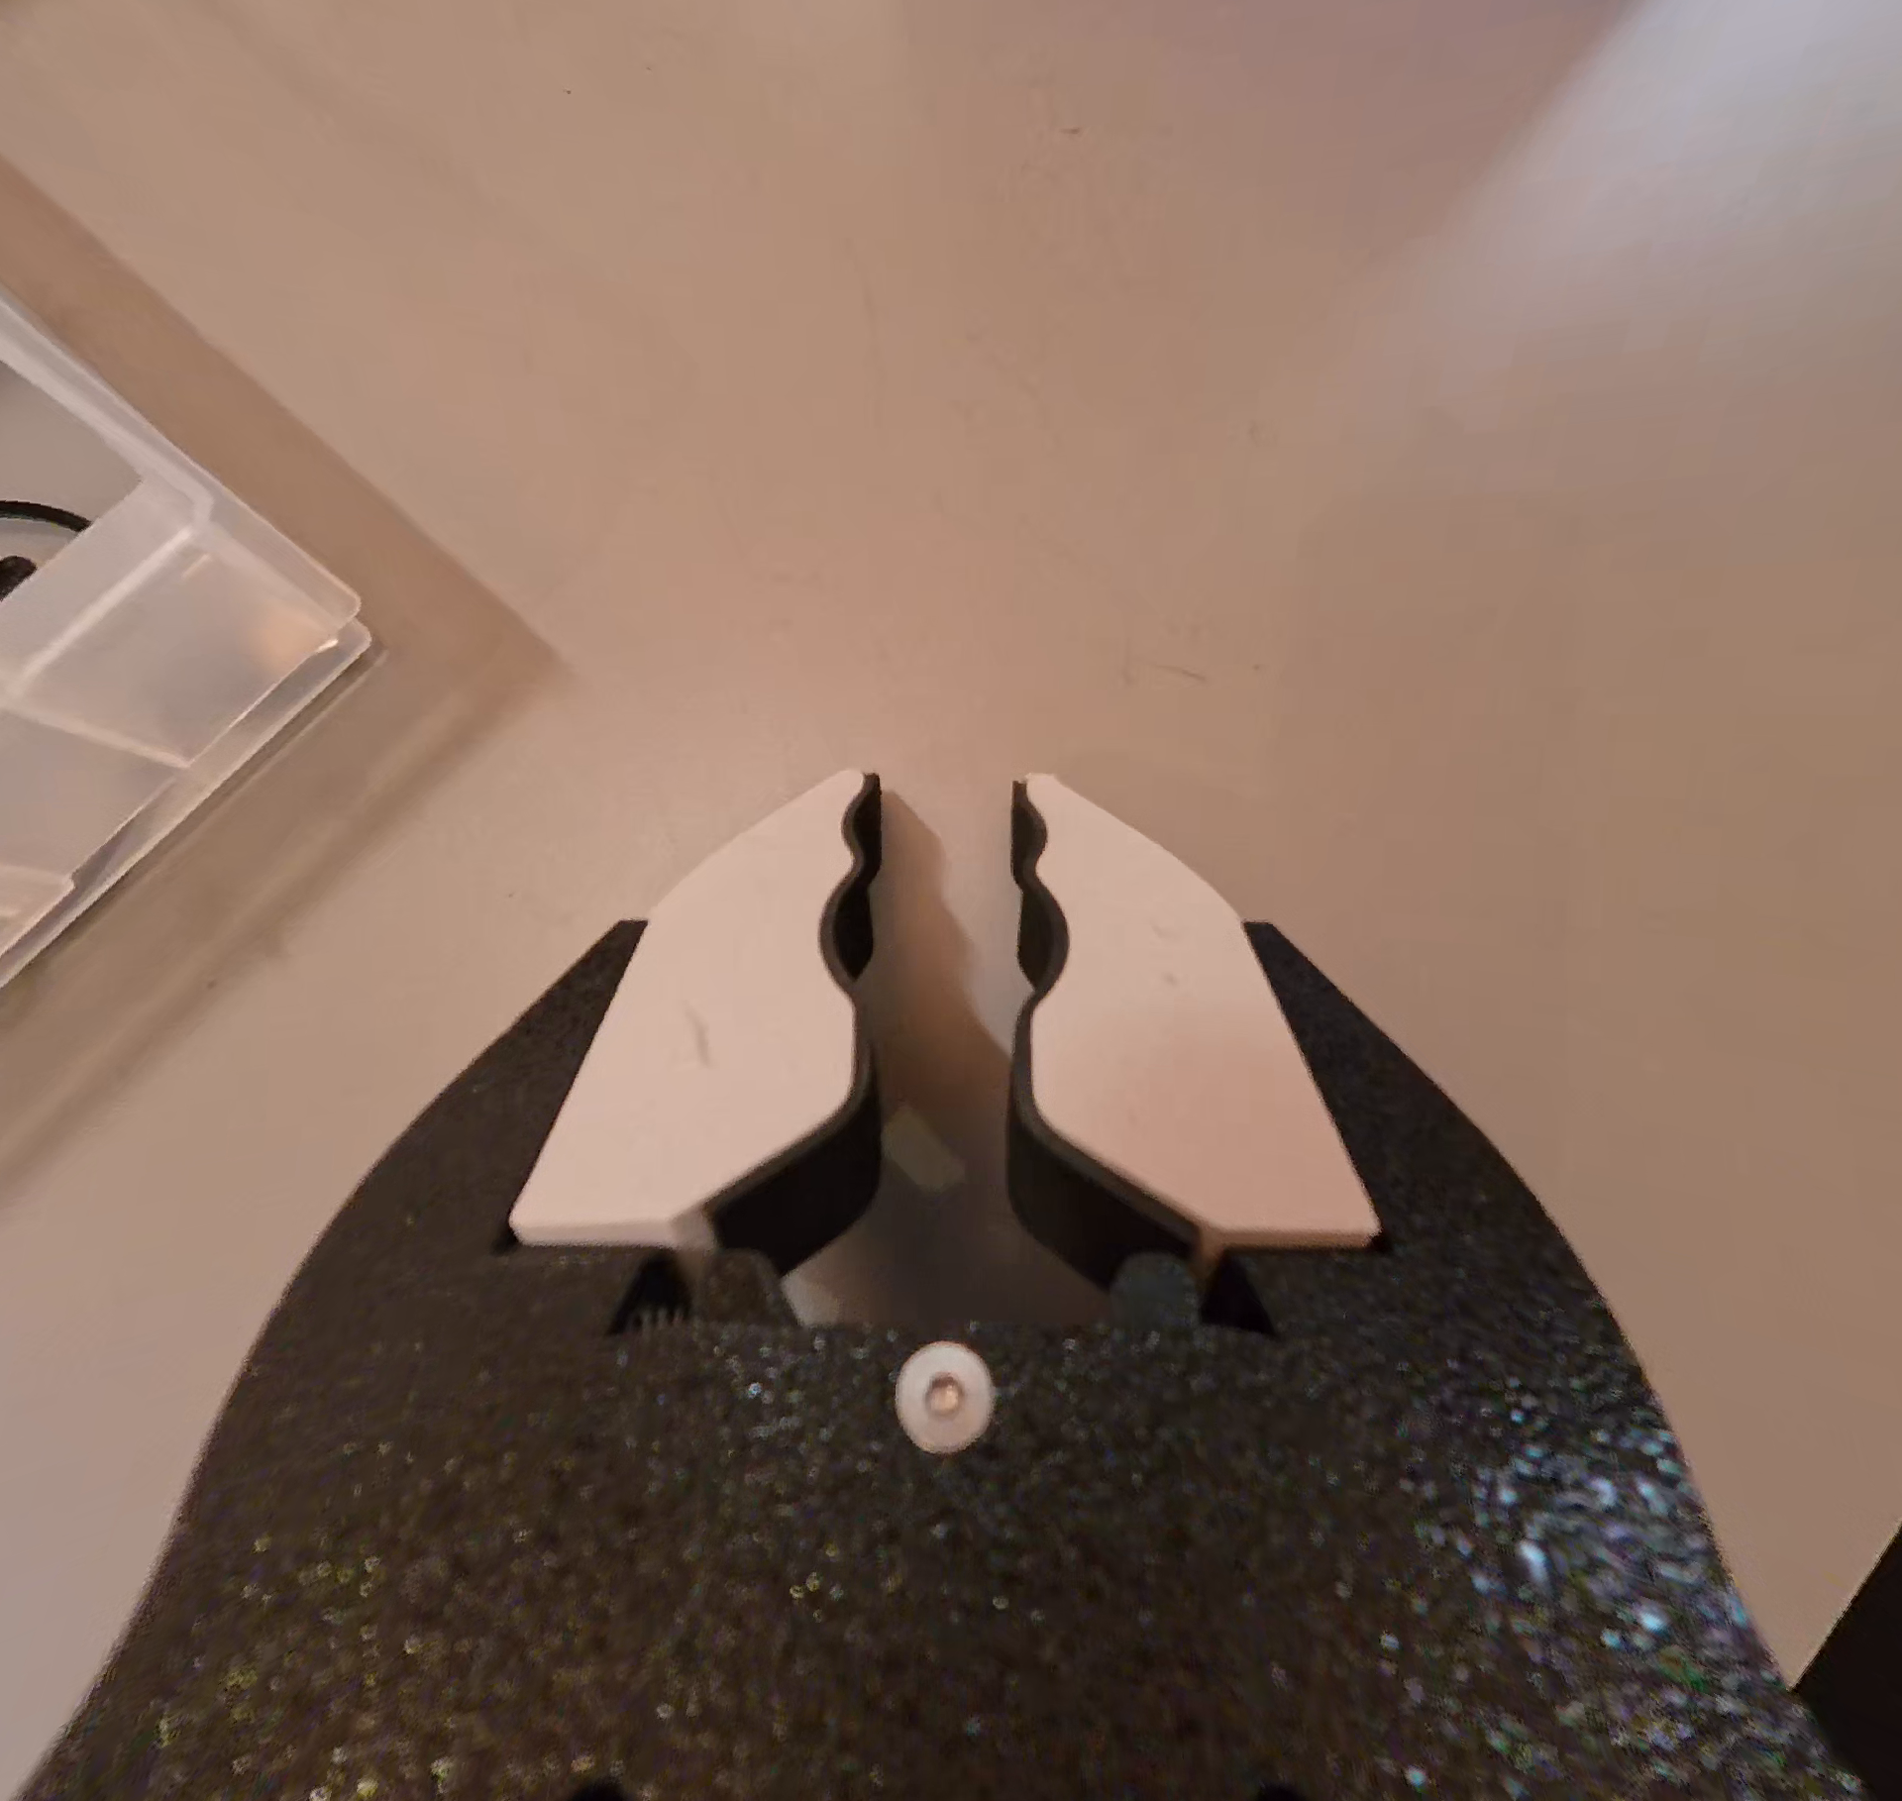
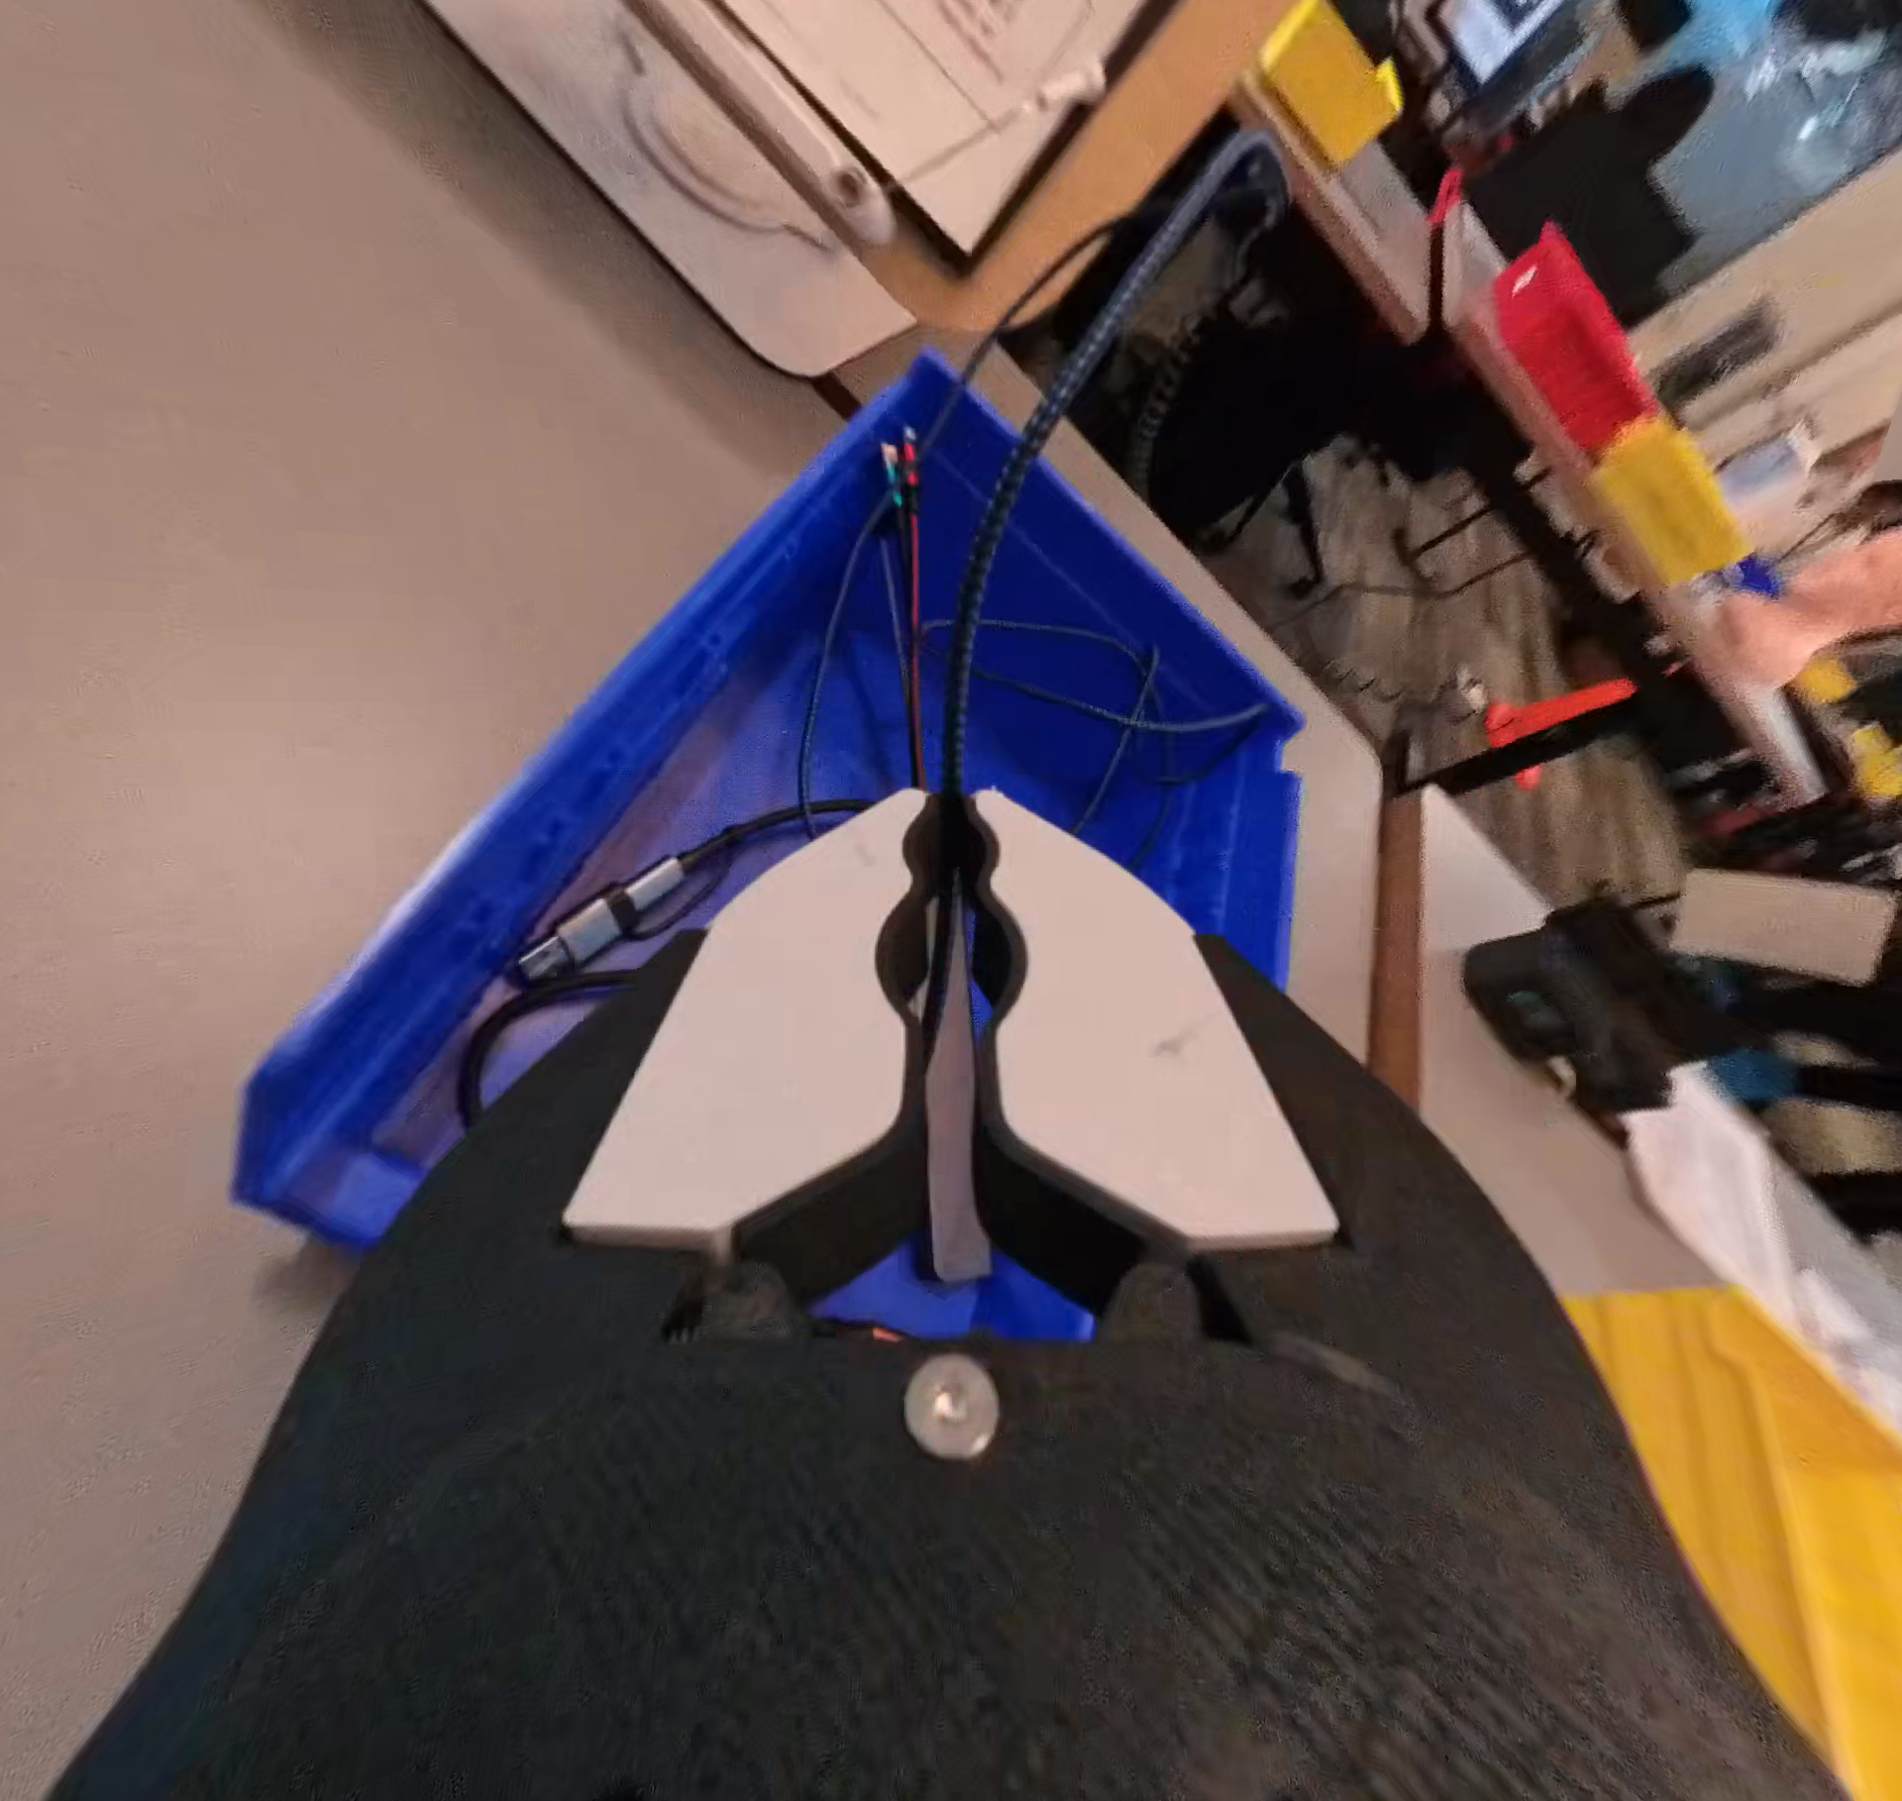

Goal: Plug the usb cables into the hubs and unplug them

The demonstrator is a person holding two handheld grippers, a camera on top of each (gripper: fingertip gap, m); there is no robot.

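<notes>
Braided usb cable (image 2: 1004,517), pinched between the closed tips of the right claw (image 2: 952,810), rises toward 12 o'clock and arcs beyond the table edge; its plug is hidden, so its type cannot be told. Below the claw lies a blue bin (image 2: 659,753) holding loose thin cables (image 2: 1081,691), a lead ending in bare coloured wires (image 2: 901,465) at 12 o'clock, and grey connectors (image 2: 607,918) at 9 o'clock. No hub is clearly seen; judging from this, a cable is just picked, with plugging and unplugging not yet done. The left claw (image 1: 947,794) is narrowly parted and empty above bare table (image 1: 1029,362). A clear compartment box (image 1: 154,640) sits at 9 o'clock, its contents barely visible.
</notes>
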